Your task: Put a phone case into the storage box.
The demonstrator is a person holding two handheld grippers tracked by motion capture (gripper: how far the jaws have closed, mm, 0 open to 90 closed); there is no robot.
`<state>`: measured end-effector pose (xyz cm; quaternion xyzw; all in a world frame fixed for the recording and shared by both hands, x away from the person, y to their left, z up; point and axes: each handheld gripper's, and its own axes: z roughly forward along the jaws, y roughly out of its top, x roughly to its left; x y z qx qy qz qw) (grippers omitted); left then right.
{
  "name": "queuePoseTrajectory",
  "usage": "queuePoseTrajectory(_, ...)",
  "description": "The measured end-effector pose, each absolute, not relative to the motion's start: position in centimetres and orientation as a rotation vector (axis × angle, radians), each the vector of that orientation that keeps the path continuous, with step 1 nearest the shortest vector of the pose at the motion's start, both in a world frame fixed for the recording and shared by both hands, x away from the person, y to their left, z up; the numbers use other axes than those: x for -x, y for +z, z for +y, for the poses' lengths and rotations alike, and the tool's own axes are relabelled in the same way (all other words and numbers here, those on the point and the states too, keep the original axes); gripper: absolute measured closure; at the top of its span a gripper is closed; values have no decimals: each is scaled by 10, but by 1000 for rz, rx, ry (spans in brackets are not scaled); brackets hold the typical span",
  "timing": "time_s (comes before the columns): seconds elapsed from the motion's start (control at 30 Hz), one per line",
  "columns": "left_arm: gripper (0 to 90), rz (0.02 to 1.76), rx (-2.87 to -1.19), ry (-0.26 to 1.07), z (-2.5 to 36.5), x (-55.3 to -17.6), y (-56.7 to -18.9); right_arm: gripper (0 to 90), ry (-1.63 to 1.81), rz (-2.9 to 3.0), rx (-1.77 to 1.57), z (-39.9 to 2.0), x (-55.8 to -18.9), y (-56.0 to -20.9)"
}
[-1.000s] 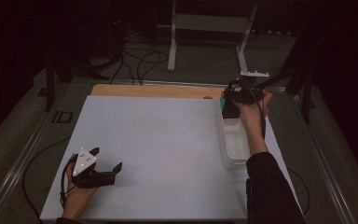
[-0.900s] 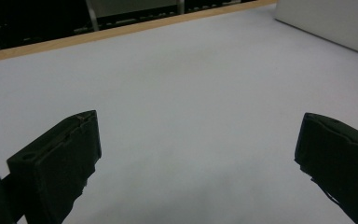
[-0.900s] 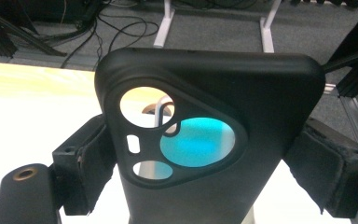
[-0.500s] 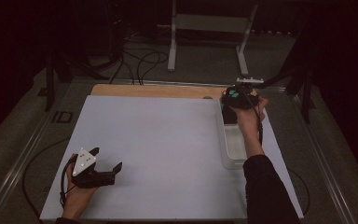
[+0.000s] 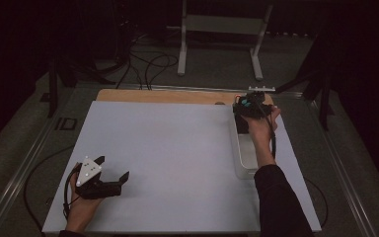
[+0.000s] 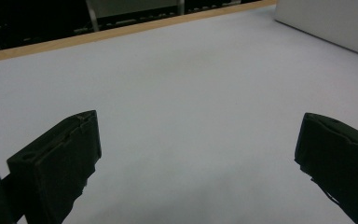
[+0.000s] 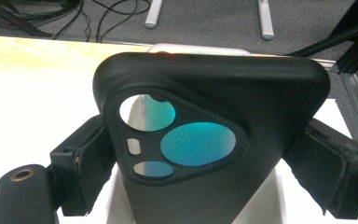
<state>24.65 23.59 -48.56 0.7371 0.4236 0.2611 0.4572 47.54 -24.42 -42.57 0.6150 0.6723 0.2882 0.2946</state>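
Observation:
A black phone case [image 7: 261,102] with a cut-out camera window stands upright between the jaws of my right gripper [image 7: 209,163], which is shut on its two sides. In the high view that right gripper [image 5: 249,106] hangs over the far end of a white bin [image 5: 241,159] at the table's right side. My left gripper [image 5: 113,168] rests on the white table [image 5: 177,148] near the front left, its jaws wide apart. Nothing lies between the jaws of the left gripper [image 6: 196,135], just bare table surface.
The bin's white wall [image 6: 326,23] appears far off in the left gripper view. A wooden strip [image 5: 168,96] runs along the table's far edge. Beyond it are cables [image 5: 148,64] on the floor and a metal stand [image 5: 222,29].
The right hand with the phone case has drifted slightly left and nearer over the bin's far end. The left gripper has stayed put.

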Motion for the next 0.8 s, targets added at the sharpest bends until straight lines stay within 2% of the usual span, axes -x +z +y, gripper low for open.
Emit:
queuePoseTrajectory(0.4, 7, 1043, -1812, 640, 236, -246, -485, 84, 810, 1782, -1645, -246, -481, -429)
queuePoseTrajectory(0.8, 7, 1038, -1816, 639, 235, -246, -485, 82, 873, 1745, -1630, -249, -480, -423)
